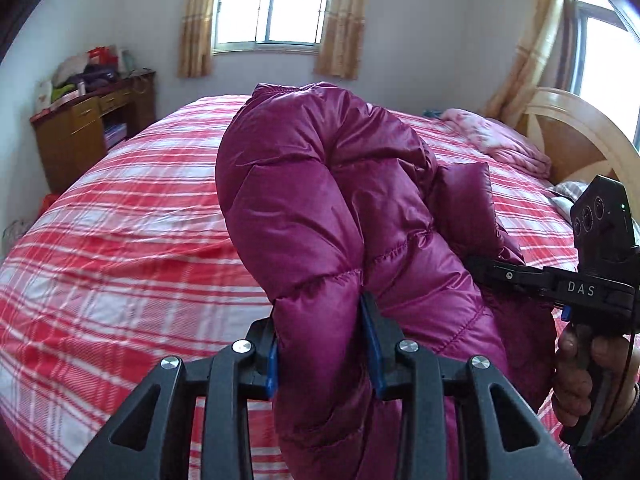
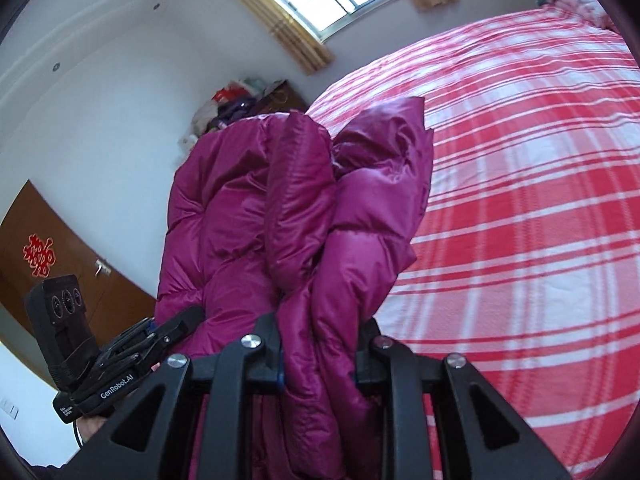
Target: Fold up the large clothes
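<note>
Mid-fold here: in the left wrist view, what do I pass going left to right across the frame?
Brown wooden desk piled with clutter → magenta quilted puffer jacket, pinched in the left tongs → crumpled pink blanket → the other black handheld tongs, gripping the jacket's far side.

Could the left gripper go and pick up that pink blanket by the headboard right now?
Probably not: the left gripper is clamped on the purple puffy jacket, which bulges up in front of it. The pink blanket lies across the bed near the headboard.
</note>
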`<state>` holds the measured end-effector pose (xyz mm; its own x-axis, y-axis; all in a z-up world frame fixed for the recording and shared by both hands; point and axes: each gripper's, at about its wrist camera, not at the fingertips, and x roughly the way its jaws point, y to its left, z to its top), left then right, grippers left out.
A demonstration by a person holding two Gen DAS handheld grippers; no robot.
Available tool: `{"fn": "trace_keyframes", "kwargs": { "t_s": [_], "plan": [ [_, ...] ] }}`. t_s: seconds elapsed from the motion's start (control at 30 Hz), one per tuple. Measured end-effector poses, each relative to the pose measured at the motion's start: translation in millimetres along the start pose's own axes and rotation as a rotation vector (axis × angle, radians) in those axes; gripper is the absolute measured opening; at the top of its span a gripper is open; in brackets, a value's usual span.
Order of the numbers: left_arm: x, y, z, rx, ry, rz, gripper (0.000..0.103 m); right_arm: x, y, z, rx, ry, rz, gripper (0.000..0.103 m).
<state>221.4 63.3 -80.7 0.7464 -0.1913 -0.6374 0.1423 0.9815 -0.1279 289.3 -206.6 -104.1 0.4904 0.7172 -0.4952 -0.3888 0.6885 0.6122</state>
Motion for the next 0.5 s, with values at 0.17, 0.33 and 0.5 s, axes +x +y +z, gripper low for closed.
{"fn": "trace_keyframes", "kwargs": {
  "t_s": [0.17,0.33,0.5],
  "plan": [
    [-7,33,-9,-0.018,-0.003,0.076,0.035,40,6,9,-0.029,0.056,0.023,0.024],
    [-7,61,-18,-0.059,0.007,0.11,0.035,69,4,17,-0.036,0.106,0.039,0.024],
    [-2,75,-32,-0.067,0.027,0.138,0.035,93,0,18,-0.035,0.146,0.041,0.024]
  ]
}}
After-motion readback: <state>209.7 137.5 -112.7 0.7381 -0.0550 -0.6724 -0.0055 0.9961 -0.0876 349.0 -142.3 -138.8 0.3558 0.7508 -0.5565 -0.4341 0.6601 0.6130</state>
